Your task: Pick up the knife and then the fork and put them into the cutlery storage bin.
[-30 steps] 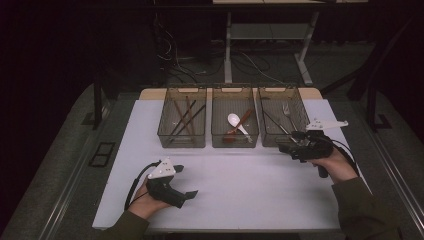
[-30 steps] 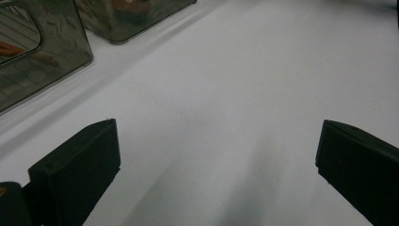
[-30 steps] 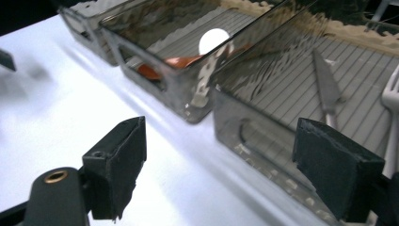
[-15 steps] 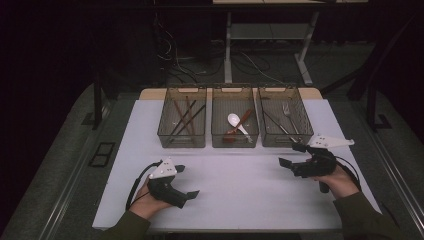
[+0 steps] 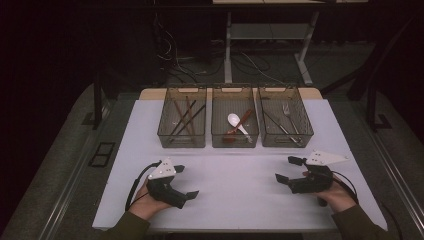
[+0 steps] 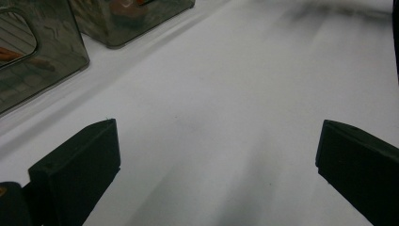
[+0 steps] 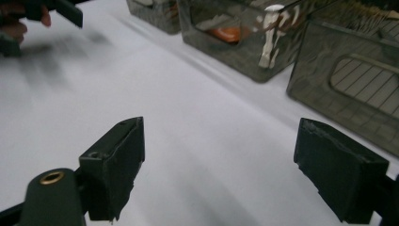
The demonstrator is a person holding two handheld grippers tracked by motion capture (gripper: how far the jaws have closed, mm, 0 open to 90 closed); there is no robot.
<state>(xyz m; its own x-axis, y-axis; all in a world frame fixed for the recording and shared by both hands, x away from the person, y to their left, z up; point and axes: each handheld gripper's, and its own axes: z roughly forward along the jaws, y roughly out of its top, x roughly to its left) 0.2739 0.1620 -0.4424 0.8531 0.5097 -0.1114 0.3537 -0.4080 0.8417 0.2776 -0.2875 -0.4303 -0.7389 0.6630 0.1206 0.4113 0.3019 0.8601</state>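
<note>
High view: three bins [image 5: 235, 117] stand in a row on the white bench [image 5: 240, 195]; left gripper [image 5: 184, 181] and right gripper [image 5: 289, 169] rest nearer, fingers apart. Left gripper view: fingers [image 6: 77, 165] apart above bare bench. Right gripper view: fingers [image 7: 115, 162] apart, bins beyond

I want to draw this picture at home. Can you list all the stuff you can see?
Table top: one, white, under everything.
Bins: three, smoky clear, in a row at the far side.
Chopsticks: several, brown and dark, left bin.
Spoon: one, white, middle bin, beside a reddish-brown utensil.
Fork: one, silver, right bin, beside a long dark utensil.
Left gripper: one, black, near left, jaws open, nothing held.
Right gripper: one, black, near right, jaws open, nothing held.
</note>
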